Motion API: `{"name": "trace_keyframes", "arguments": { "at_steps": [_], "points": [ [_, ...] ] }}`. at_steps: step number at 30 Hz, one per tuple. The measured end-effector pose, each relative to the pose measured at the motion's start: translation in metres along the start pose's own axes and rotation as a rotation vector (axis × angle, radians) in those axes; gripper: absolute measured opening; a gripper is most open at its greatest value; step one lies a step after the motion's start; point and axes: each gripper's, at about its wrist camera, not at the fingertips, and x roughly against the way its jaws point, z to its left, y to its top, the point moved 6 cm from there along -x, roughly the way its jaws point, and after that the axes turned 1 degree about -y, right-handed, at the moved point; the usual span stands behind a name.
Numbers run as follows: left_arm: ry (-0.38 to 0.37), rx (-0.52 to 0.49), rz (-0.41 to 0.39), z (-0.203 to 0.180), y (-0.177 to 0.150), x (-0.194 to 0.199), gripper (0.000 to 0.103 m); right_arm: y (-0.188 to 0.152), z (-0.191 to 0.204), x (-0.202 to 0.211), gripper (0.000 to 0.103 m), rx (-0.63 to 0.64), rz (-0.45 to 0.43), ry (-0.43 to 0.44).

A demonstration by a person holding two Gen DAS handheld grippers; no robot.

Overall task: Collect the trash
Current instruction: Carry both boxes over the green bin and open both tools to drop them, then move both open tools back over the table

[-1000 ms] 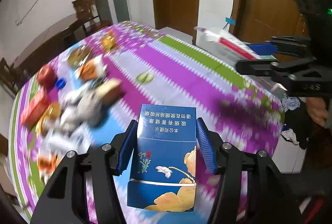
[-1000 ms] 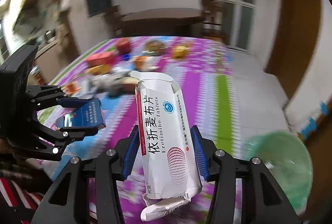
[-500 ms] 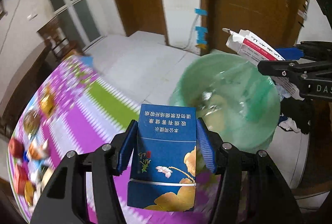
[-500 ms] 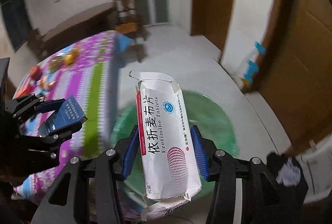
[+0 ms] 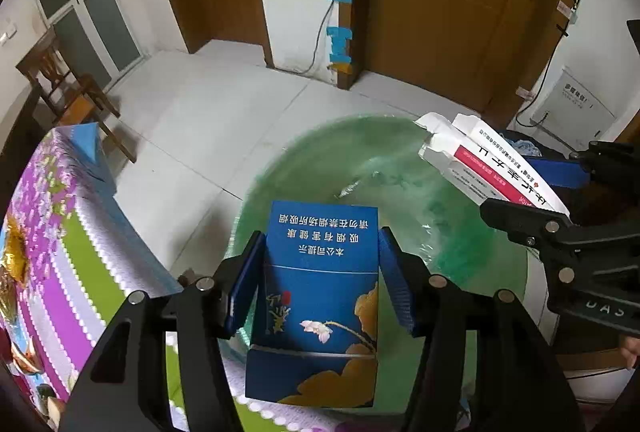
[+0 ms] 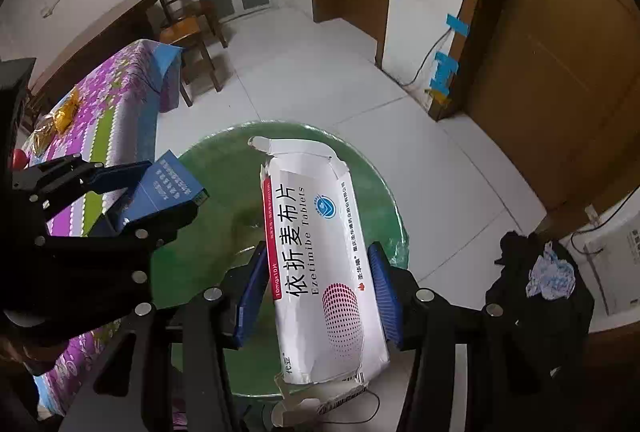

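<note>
Two boxes hanging over green-lined bin [image 5: 400,172]
Left gripper [image 5: 320,272] pinching one blue box [image 5: 316,304]; right gripper [image 6: 320,292] pinching one white torn-open box [image 6: 320,256].

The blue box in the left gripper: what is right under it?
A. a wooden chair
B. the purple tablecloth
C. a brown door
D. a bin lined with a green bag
D: in the left wrist view the blue box, clamped in the left gripper, hangs over the bin lined with a green bag.
</note>
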Motion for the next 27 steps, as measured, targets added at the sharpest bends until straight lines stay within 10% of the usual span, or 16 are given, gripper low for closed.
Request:
{"name": "trace_keyframes", "arguments": {
  "at_steps": [11,13,27],
  "points": [
    [0.022,0.065,0.007,0.01,0.005,-0.014,0.056,0.004,-0.005,-0.018,0.057,-0.052,0.038,-0.005],
    [0.021,0.105,0.023,0.018,0.004,-0.014,0.08,0.006,-0.006,-0.021,0.063,-0.051,0.046,-0.017],
    [0.064,0.102,-0.001,0.028,-0.011,-0.009,0.079,0.007,0.007,-0.029,0.063,-0.04,0.058,-0.024]
  ]
}}
